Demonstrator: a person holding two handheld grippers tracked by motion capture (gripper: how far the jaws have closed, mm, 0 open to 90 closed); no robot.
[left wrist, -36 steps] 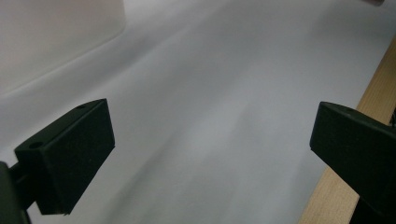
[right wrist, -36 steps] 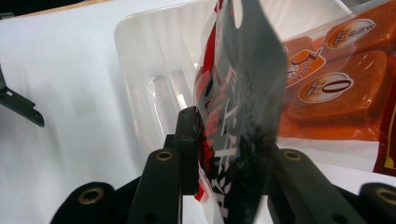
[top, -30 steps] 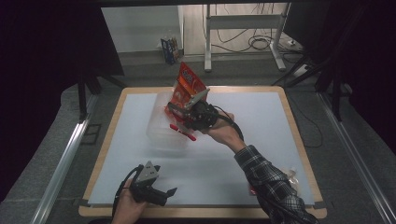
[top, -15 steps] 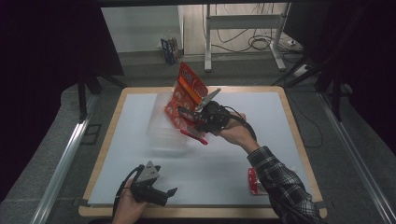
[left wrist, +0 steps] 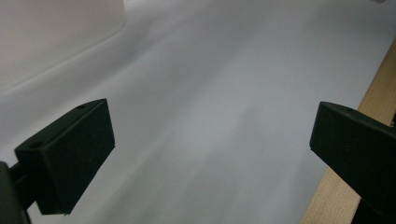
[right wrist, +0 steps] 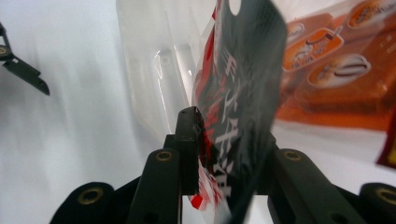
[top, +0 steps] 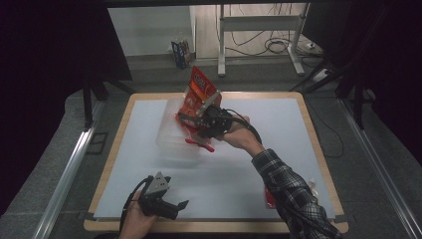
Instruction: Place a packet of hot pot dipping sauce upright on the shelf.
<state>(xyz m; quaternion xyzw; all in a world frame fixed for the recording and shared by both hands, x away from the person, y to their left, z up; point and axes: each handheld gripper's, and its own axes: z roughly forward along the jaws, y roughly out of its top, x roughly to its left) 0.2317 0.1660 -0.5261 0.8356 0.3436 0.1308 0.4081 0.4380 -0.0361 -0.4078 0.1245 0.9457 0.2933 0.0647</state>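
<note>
My right gripper (top: 194,127) hangs over the clear plastic container (top: 174,134) at the middle of the white table. Its jaws are shut on a small red-and-black snack packet (right wrist: 233,107), whose red lower end (top: 200,145) dangles beneath the hand. A larger orange-red snack bag (top: 198,92) stands tilted in the container behind it, close up in the right gripper view (right wrist: 336,70). My left gripper (top: 176,205) rests near the table's front edge, jaws wide apart with nothing between them (left wrist: 210,140).
Another red packet (top: 268,197) lies at the front right, partly under the plaid sleeve. The wooden table rim (left wrist: 345,196) runs just right of my left gripper. The container's corner (left wrist: 56,37) shows ahead of it.
My right gripper has shifted a little left and farther over the container, still holding the packet. The left gripper has stayed put.
</note>
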